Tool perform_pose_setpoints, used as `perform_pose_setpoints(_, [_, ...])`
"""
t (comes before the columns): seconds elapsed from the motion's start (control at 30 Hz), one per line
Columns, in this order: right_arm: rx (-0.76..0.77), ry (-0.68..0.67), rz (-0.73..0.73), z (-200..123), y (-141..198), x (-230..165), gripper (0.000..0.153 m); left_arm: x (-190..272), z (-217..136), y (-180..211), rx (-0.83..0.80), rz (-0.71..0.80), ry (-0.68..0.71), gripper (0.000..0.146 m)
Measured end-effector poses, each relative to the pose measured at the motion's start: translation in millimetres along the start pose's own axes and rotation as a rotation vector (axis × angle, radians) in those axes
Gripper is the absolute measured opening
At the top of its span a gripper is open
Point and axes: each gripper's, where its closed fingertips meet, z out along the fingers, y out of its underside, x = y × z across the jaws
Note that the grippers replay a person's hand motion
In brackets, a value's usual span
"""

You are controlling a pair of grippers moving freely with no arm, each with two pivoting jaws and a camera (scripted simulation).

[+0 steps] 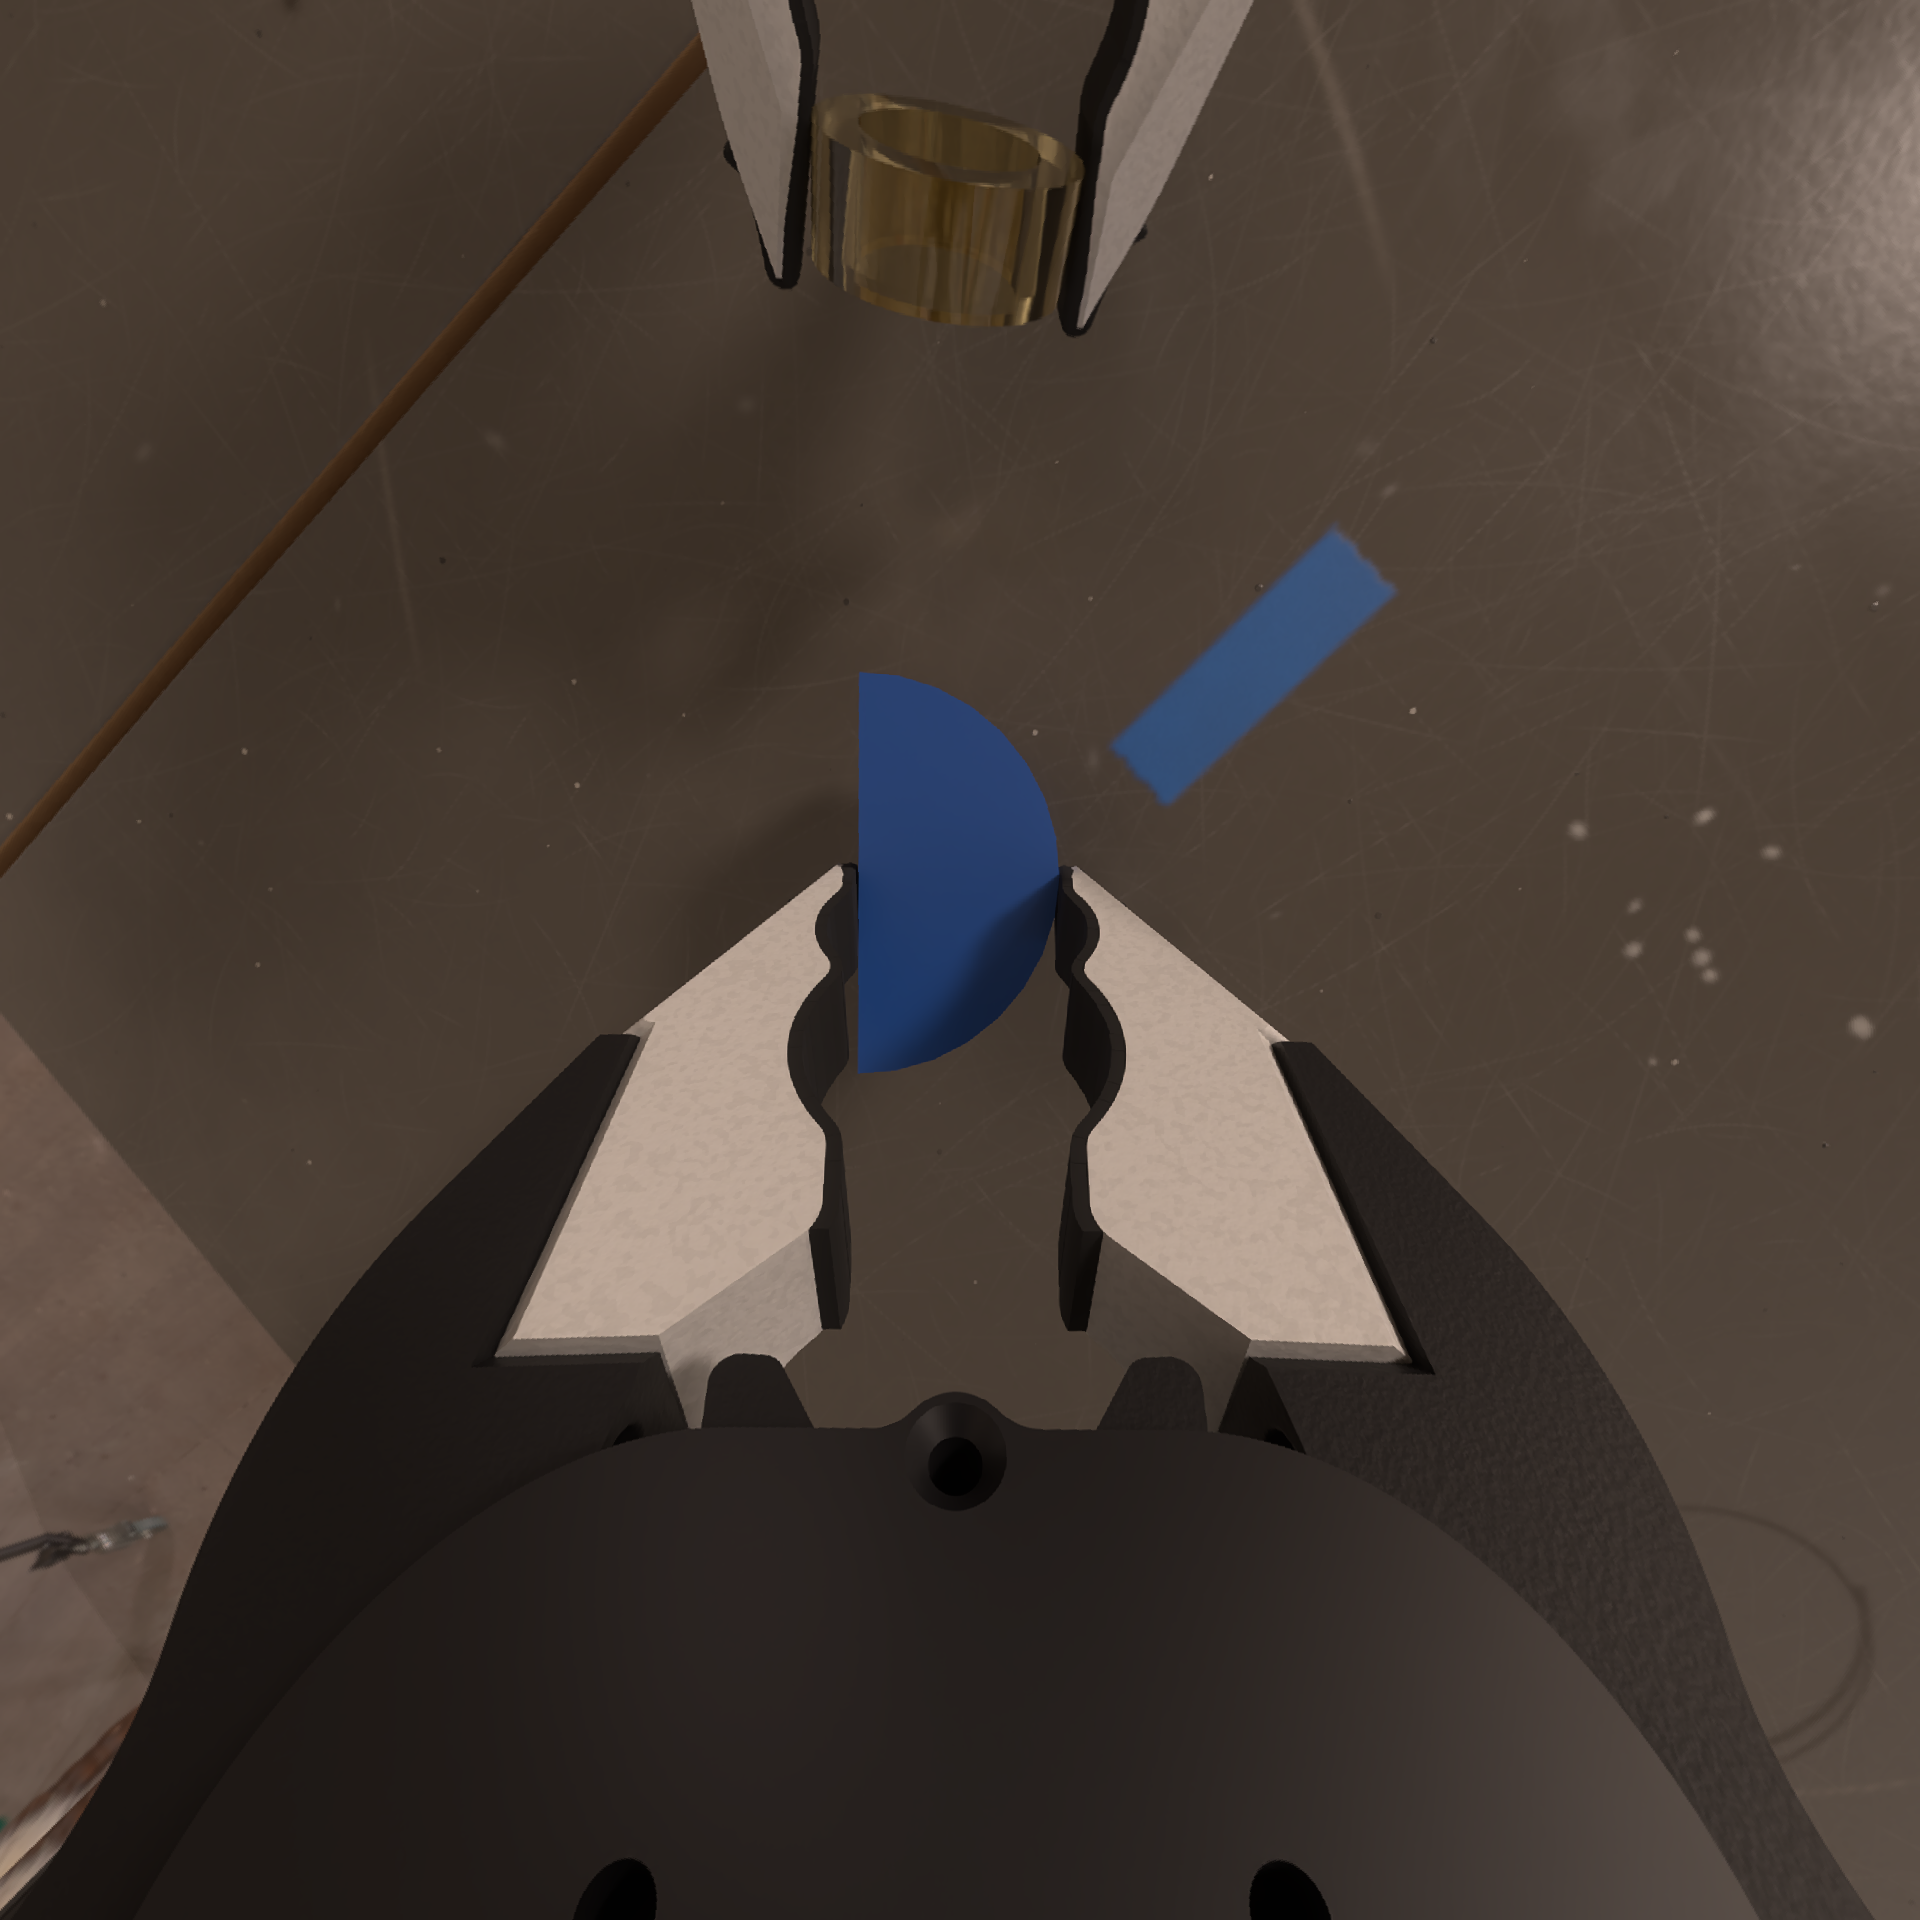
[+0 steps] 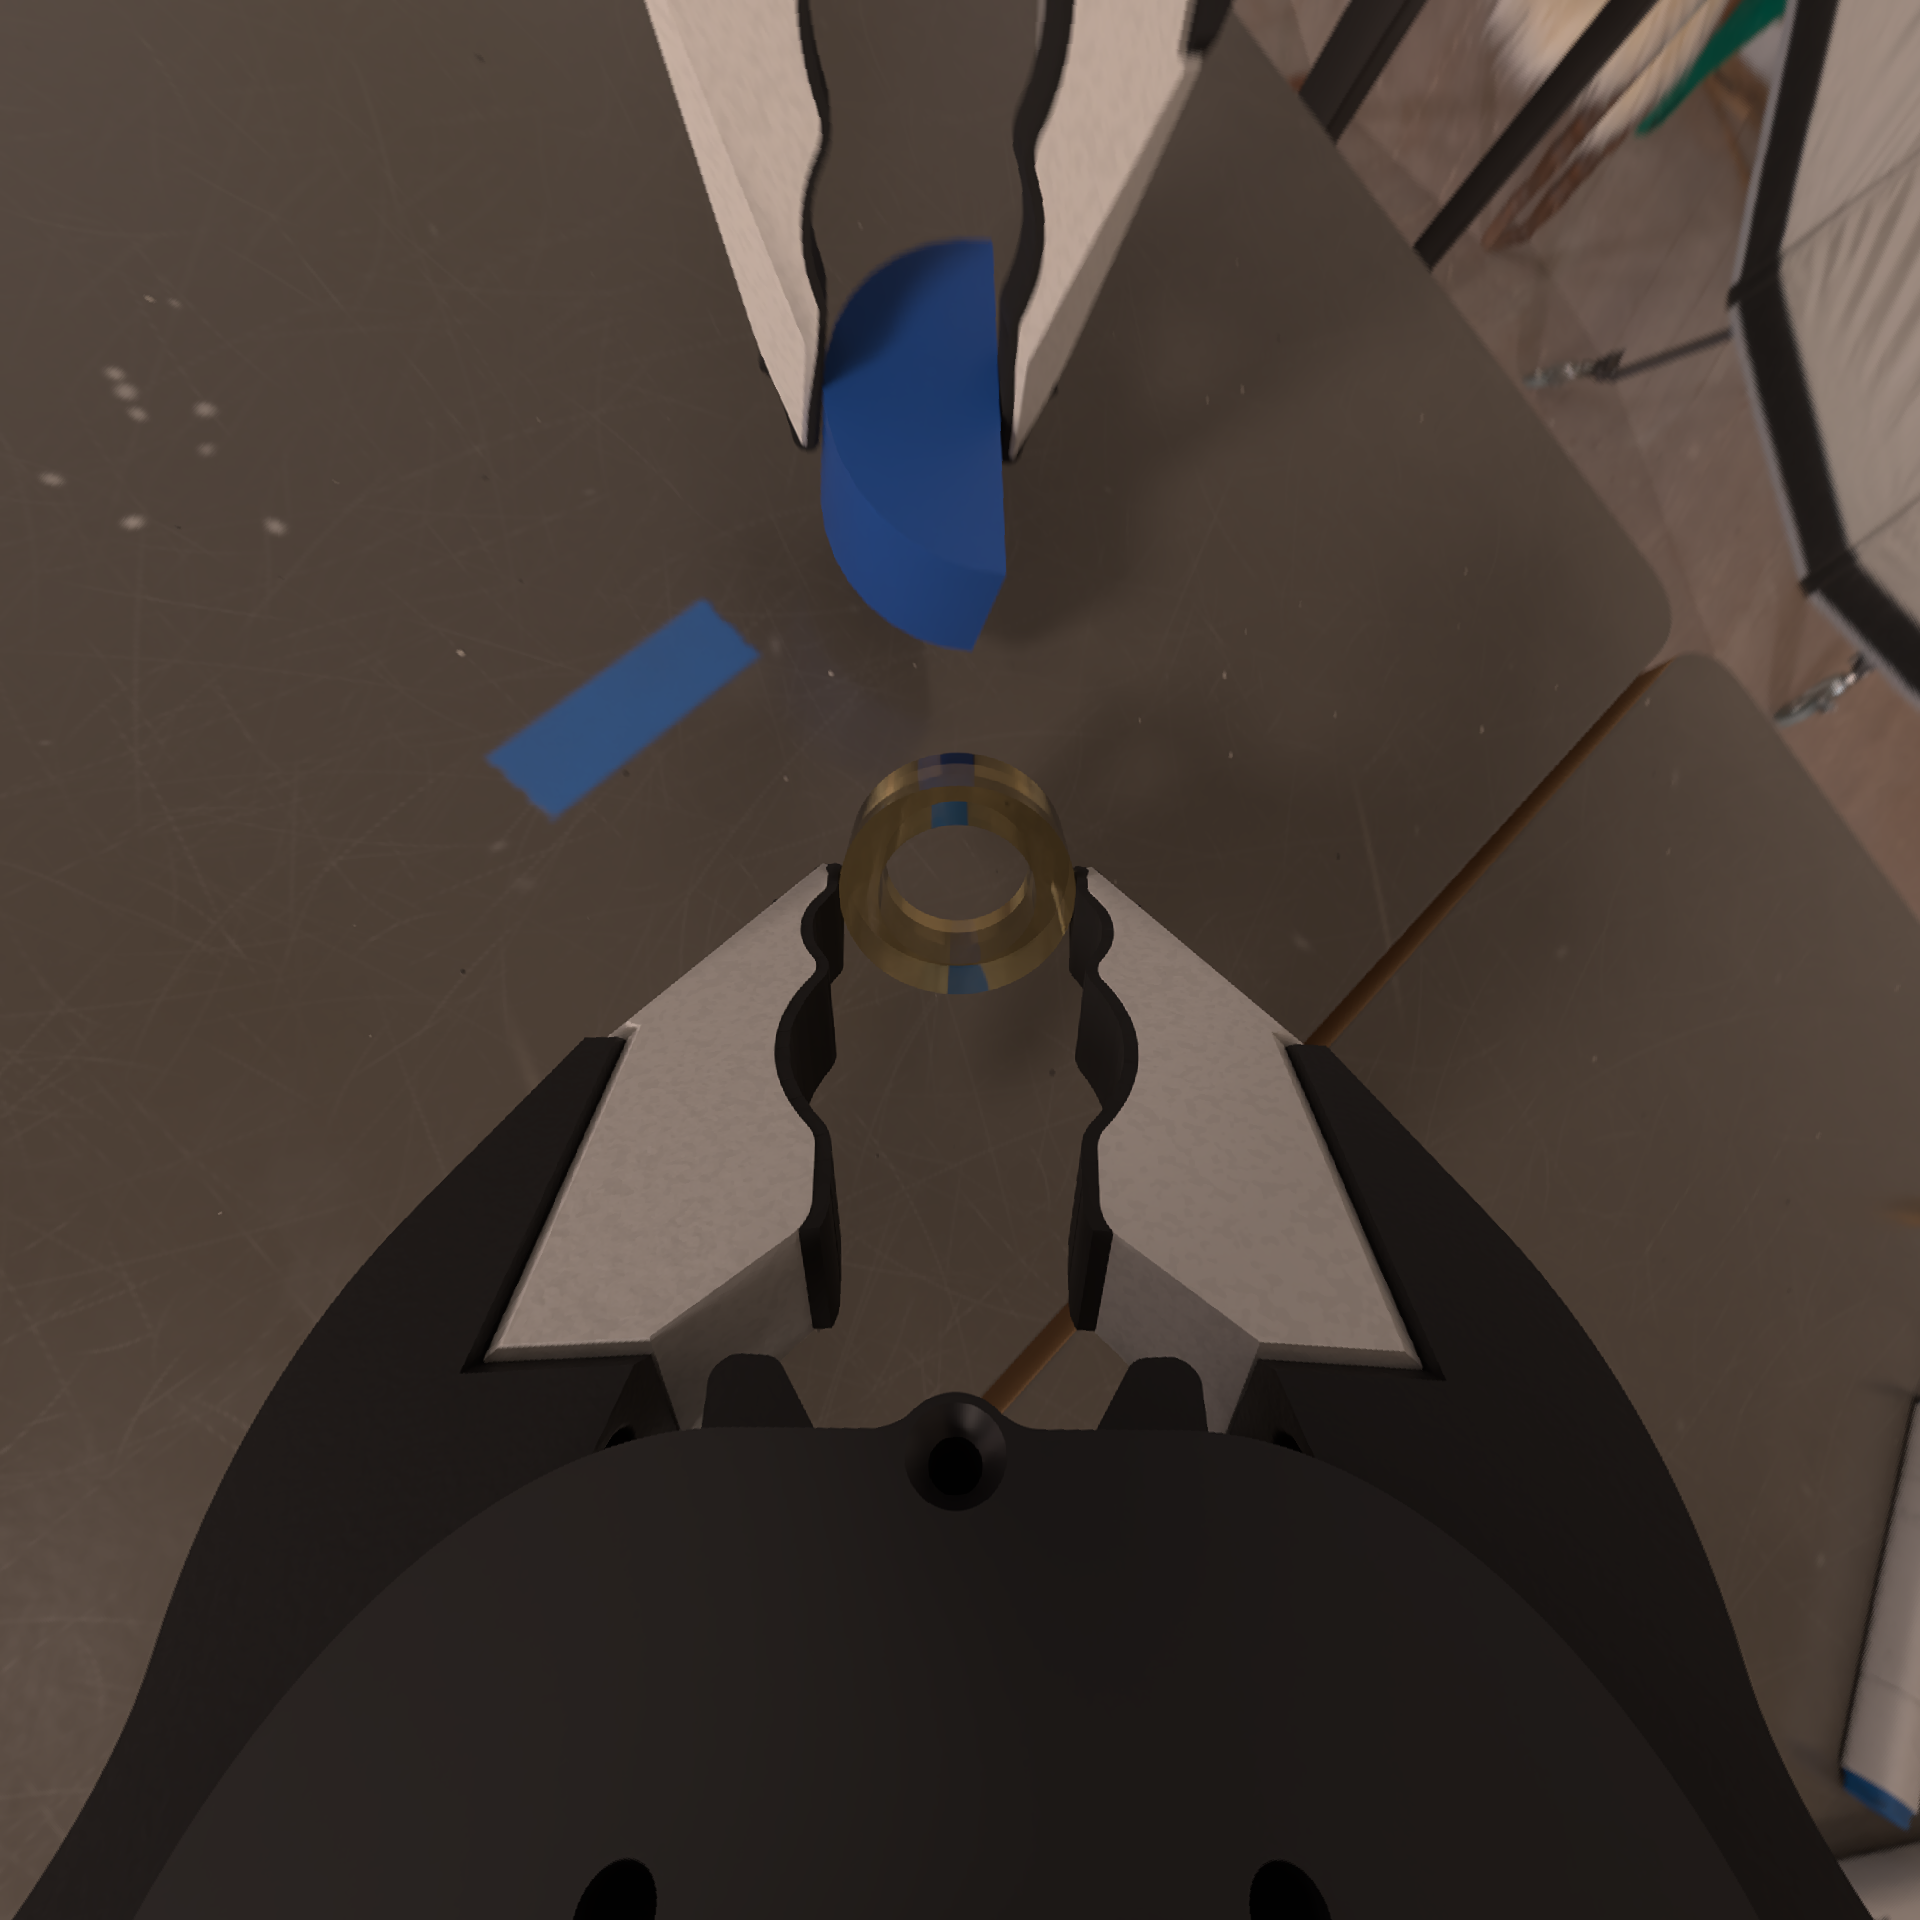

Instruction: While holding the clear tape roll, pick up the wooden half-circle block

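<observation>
The half-circle block (image 1: 945, 831) is blue with its flat side to the left in the left wrist view. My left gripper (image 1: 956, 878) is shut on it, fingertips pressing the flat side and the curved side. In the right wrist view the block (image 2: 914, 520) hangs between the left gripper's (image 2: 906, 447) fingers, its lower end close to the tabletop. The clear, yellowish tape roll (image 2: 961, 961) sits between the tips of my right gripper (image 2: 956, 873), which is shut on it. The left wrist view shows that gripper (image 1: 928, 301) holding the roll (image 1: 940, 234) at the top.
A strip of blue tape (image 1: 1252, 665) lies flat on the scratched brown table (image 1: 416, 935), right of the block; it also shows in the right wrist view (image 2: 623, 707). A thin brown seam (image 2: 1475, 852) crosses the table. The table edge and dark chair frames (image 2: 1756, 260) lie at right.
</observation>
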Motion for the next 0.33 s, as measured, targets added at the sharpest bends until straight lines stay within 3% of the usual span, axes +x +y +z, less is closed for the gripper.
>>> perform_pose_setpoints(0.17, [0.005,0.010,-0.063,1.7,-3.6,-1.6,0.043,1.7,5.5,0.8,0.020,-0.012,0.033,0.038])
perform_pose_setpoints(0.33, [0.047,-0.003,-0.005,2.6,-6.8,0.1,0.043,1.4,9.3,5.2,0.054,-0.036,0.074,0.038])
